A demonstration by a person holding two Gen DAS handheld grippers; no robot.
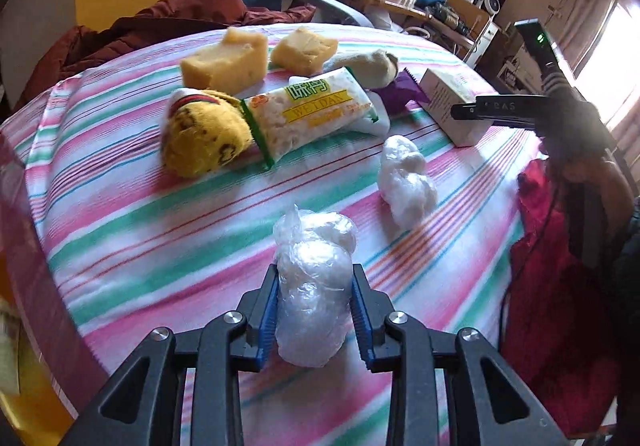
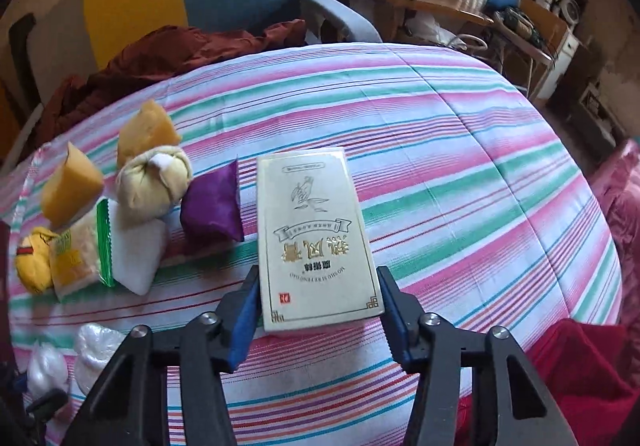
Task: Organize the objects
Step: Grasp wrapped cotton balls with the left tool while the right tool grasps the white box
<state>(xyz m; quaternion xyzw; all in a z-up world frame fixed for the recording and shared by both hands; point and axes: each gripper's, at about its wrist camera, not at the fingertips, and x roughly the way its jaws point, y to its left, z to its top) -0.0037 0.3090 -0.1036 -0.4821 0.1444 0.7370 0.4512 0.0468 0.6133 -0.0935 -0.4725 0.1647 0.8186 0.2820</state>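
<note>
I have the left gripper (image 1: 316,310) clenched on a plastic-wrapped white bundle (image 1: 314,286) above the striped bed (image 2: 460,166), the right gripper (image 2: 318,310) apparently just pinching the cream box (image 2: 316,246); next, lift and sort both.

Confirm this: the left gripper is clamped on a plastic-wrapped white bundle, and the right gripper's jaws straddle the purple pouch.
Wrong on one point. The right gripper straddles the cream box, not the purple pouch beside it, as the right wrist view shows. The left gripper does clamp the white bundle.
</note>
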